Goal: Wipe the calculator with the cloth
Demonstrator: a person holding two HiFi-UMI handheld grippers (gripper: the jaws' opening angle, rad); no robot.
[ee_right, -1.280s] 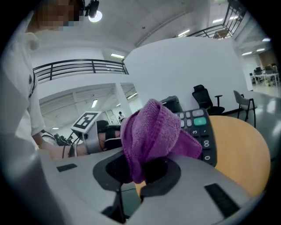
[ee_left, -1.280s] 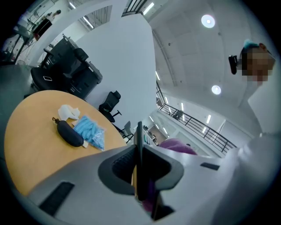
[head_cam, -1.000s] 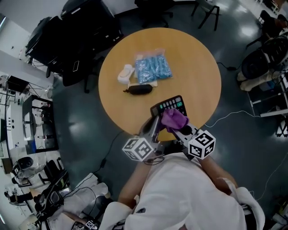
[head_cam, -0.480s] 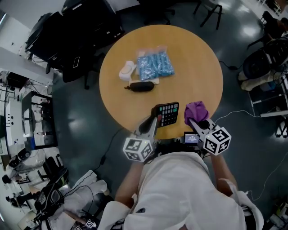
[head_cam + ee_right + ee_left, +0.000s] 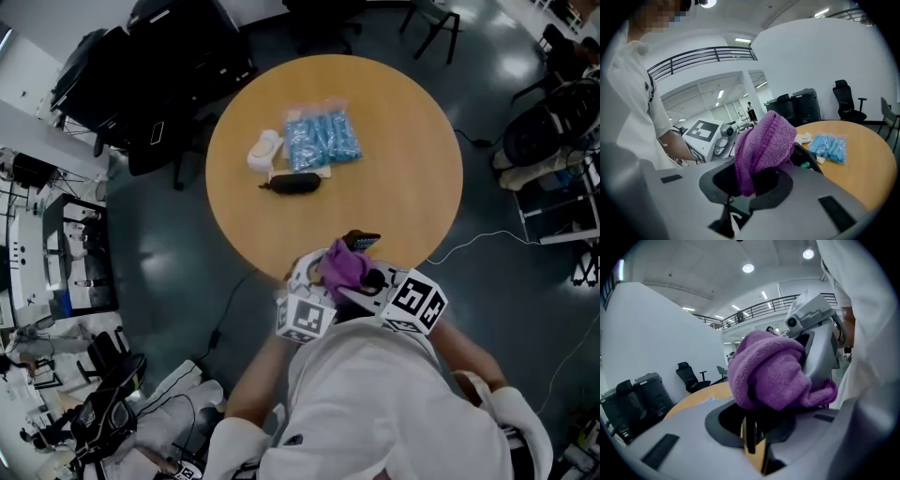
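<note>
Noting nearest the camera the person's white shirt [image 5: 375, 412], with both marker cubes [image 5: 305, 317] sitting just in front of it. Finding the left tool [image 5: 322, 265] closed narrow on the calculator [image 5: 362, 240], gripping the thin dark body edge-on. Finding the right tool [image 5: 364, 278] clamping the purple cloth [image 5: 343, 265], with bunched fabric bulging out past the jaws. Recording the cloth pressing against the calculator's face, covering most of it, with only the far end and a green key [image 5: 804, 164] showing. Placing the calculator between the two tools, at the near rim of the round wooden tabletop [image 5: 412, 178]; not managing to tell whether it is touching the wood. Observing farther out, well apart from the tools, a black pouch [image 5: 291, 184], and just beyond it a white bundle [image 5: 264, 150] lying beside a clear packet of blue items [image 5: 321, 141]. Logging, beyond the tabletop, black chairs [image 5: 178, 66] standing on a dark floor [image 5: 169, 244].
</note>
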